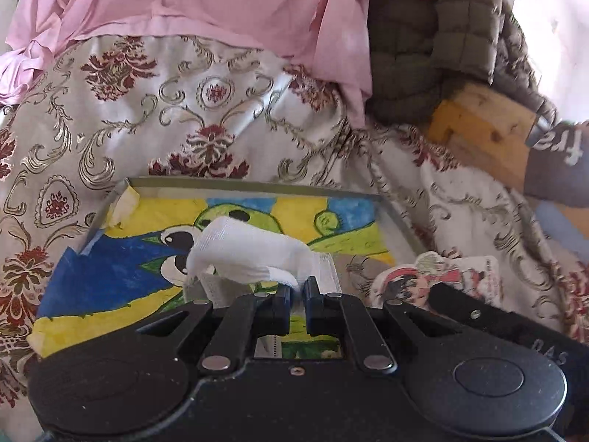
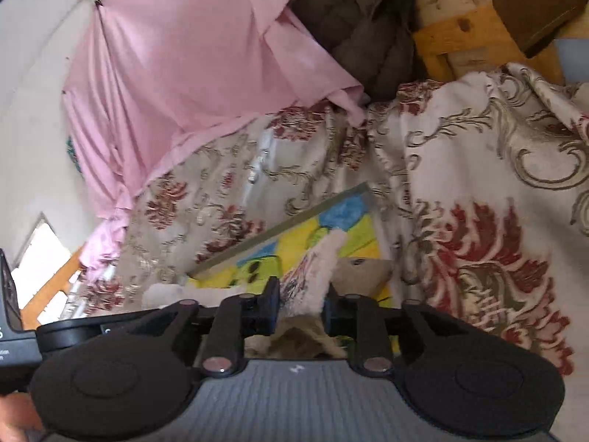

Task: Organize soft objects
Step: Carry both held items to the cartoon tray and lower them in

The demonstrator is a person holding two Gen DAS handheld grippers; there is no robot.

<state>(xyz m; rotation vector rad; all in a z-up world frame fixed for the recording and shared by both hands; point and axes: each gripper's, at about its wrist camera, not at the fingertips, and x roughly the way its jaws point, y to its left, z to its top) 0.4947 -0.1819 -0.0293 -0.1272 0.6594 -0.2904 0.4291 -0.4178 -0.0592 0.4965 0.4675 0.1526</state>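
Two views, taken one after another.
Left wrist view: my left gripper (image 1: 297, 289) is pinched nearly closed on a white gauze cloth (image 1: 247, 256), carried over the painted tray (image 1: 257, 184), probably its drop spot.
Right wrist view: my right gripper (image 2: 300, 304) stands partly apart around a fuzzy pink plush (image 2: 317, 276); grip unclear, above that tray (image 2: 279, 226) on the floral bedspread (image 2: 478, 191).

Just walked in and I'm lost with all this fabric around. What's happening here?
A person is sorting soft things with two handheld grippers over a floral bedspread. The left gripper is shut on a white gauze cloth above a painted picture in a tray. The right gripper has a fluffy pale plush item between its fingers, parted around it; whether they press it is unclear. A pink sheet lies behind.
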